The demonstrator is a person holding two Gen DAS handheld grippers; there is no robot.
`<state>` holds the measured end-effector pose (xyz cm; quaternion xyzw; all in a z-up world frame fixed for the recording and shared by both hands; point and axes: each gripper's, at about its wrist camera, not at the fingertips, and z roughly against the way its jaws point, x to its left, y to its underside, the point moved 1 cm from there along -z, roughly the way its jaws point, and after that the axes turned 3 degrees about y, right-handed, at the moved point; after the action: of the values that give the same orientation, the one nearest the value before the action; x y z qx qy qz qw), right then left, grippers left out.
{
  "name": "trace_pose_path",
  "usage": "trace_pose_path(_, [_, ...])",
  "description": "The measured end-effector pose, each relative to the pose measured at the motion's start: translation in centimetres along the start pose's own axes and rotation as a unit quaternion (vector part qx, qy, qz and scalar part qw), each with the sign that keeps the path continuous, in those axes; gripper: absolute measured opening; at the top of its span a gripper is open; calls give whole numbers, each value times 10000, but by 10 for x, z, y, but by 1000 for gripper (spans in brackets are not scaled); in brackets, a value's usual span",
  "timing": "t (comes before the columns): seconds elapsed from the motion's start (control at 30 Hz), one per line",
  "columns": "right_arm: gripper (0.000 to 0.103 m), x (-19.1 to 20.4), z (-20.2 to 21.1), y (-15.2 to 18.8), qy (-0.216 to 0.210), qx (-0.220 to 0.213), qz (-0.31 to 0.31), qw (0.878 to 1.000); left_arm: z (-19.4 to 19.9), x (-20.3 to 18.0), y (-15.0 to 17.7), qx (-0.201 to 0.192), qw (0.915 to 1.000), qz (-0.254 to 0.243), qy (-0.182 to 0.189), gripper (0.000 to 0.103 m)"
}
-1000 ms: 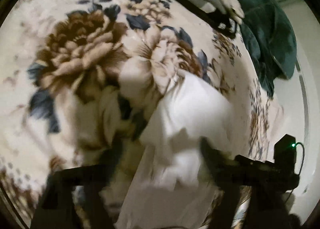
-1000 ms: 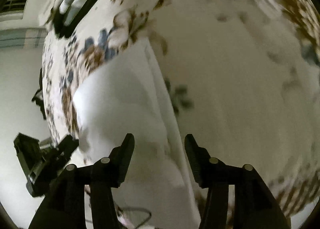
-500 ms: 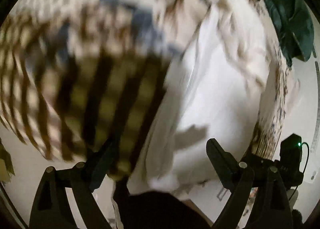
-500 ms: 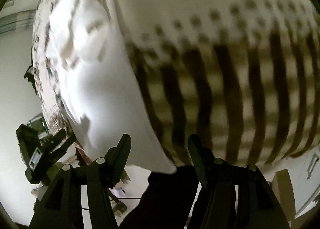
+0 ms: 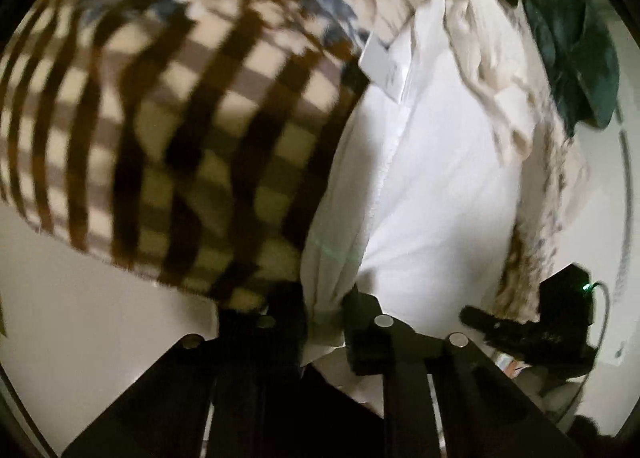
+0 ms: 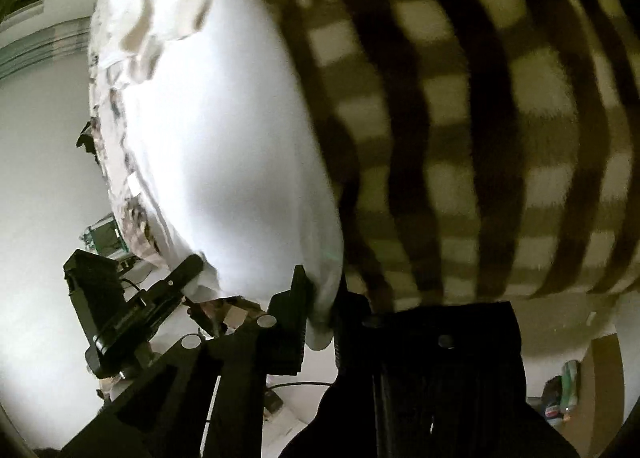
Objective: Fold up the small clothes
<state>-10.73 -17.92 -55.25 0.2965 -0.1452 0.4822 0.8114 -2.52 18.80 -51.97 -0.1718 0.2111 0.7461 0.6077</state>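
My left gripper point(image 5: 324, 322) pinches the white cloth point(image 5: 432, 162) at its near edge; my right gripper point(image 6: 322, 310) clamps the cloth's other near corner, fingers narrow. The cloth hangs beside the checked sheet point(image 5: 168, 130), with a green garment point(image 5: 576, 42) far right.

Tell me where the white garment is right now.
The white garment lies on the bed beside the checked blanket. The left gripper pinches its near edge, and in the right wrist view the right gripper pinches another corner.

White garment point(image 5: 436, 186), brown-checked cloth point(image 5: 160, 138), dark green fabric point(image 5: 576, 38).
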Motion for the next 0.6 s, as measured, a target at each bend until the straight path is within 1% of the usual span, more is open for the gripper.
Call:
trace_pose_path(0.13, [8,18,20,1,-121,-67,130,9998,24,-4,0,-118,9998,57,171,11])
trace_pose_path(0.17, [8,21,30,-2,-180,-83,143,9997,34,-8,-3,-203,9993,131,301,11])
trace_pose_path(0.3, [8,43,61,-11,-408,-270,310,9983,56,-23,-19,-382,9970,347,569,11])
trace_pose_path(0.4, [8,62,83,-27,-509,-397,453,9969,65,-30,-30,-335,9972,369,554,11])
trace_pose_path(0.47, [8,73,92,-35,-549,-407,525,9963,72,-29,-31,-288,9962,556,601,11])
trace_pose_path(0.6, [8,79,107,-37,-548,-319,670,9957,73,-23,-15,-131,9930,977,651,11])
